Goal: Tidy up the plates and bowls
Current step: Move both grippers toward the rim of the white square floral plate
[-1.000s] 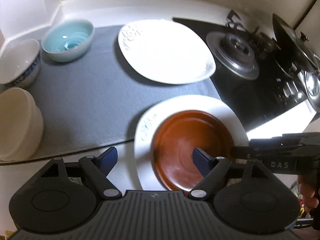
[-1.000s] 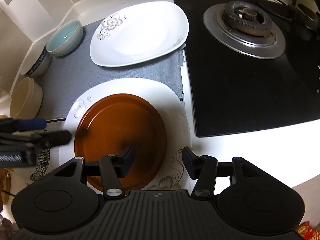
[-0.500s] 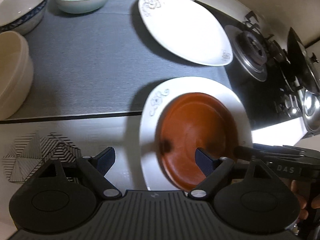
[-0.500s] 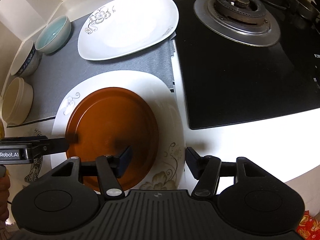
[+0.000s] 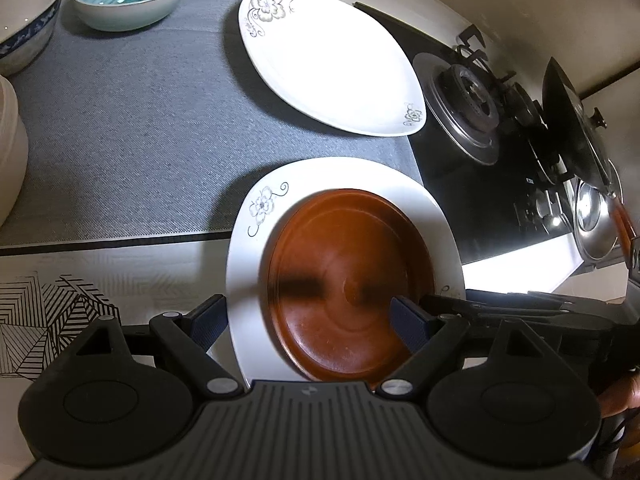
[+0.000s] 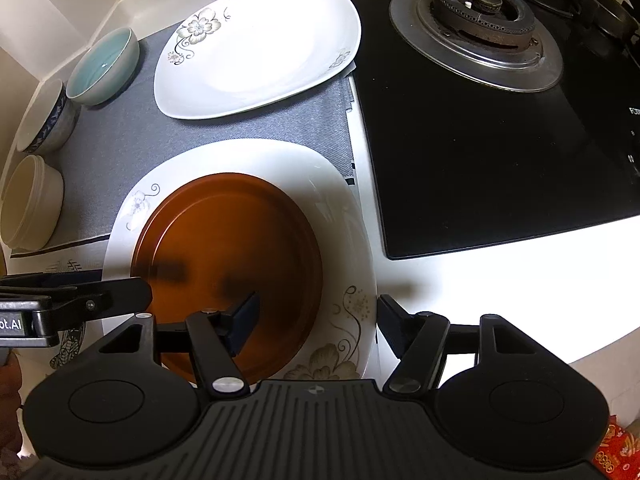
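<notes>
Kitchen counter (image 6: 440, 280) with a grey mat (image 5: 120, 120) lies under both grippers. Directly below the left gripper (image 5: 308, 320), whose jaws stand wide and empty, a brown plate (image 5: 348, 264) sits on a white flowered plate (image 5: 256, 240); its near edge is hidden by the gripper body. The right gripper (image 6: 316, 320) is opening, its fingers straddling that white plate's rim without pressing. Ahead lie a second white plate (image 6: 256, 48) and 3 bowls (image 6: 104, 64), 2 cut off in the left view.

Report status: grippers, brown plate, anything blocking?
Left gripper open; right gripper opening, both empty. Brown plate stacked on white plate. Nothing blocking.
</notes>
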`<action>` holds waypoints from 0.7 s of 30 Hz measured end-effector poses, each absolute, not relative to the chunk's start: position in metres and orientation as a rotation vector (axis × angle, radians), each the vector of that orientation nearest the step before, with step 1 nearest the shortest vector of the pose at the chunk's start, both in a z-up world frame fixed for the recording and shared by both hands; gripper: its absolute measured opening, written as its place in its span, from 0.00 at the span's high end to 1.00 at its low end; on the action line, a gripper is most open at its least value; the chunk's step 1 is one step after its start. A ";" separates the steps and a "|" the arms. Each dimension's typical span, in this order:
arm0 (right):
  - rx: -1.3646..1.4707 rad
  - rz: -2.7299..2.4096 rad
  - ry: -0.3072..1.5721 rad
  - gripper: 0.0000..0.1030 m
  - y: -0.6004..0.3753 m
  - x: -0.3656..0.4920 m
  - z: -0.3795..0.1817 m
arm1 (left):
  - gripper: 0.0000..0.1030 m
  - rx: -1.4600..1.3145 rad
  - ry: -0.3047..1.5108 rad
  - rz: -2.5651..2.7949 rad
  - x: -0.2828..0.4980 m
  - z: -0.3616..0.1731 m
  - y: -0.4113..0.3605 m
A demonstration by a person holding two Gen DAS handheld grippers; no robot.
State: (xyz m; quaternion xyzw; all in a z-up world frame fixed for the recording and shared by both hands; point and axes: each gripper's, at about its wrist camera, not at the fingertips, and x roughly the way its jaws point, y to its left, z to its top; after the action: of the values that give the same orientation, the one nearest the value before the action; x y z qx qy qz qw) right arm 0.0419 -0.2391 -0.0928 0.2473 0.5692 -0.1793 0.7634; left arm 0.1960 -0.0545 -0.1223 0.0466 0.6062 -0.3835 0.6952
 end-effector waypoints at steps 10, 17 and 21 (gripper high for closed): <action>0.545 -0.386 1.234 0.34 -0.239 0.051 -0.094 | 0.12 0.091 1.346 -0.812 0.204 -0.121 -0.055; 0.550 -0.371 1.224 0.34 -0.240 0.058 -0.095 | 0.12 0.089 1.335 -0.794 0.210 -0.120 -0.057; 0.557 -0.364 1.216 0.34 -0.240 0.060 -0.096 | 0.12 0.082 1.335 -0.784 0.213 -0.120 -0.059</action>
State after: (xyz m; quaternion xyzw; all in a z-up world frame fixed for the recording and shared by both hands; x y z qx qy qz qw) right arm 0.0596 -0.2404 -0.0961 0.2566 0.5606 -0.1679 0.7692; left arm 0.2133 -0.0592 -0.1197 0.0369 0.6028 -0.3537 0.7142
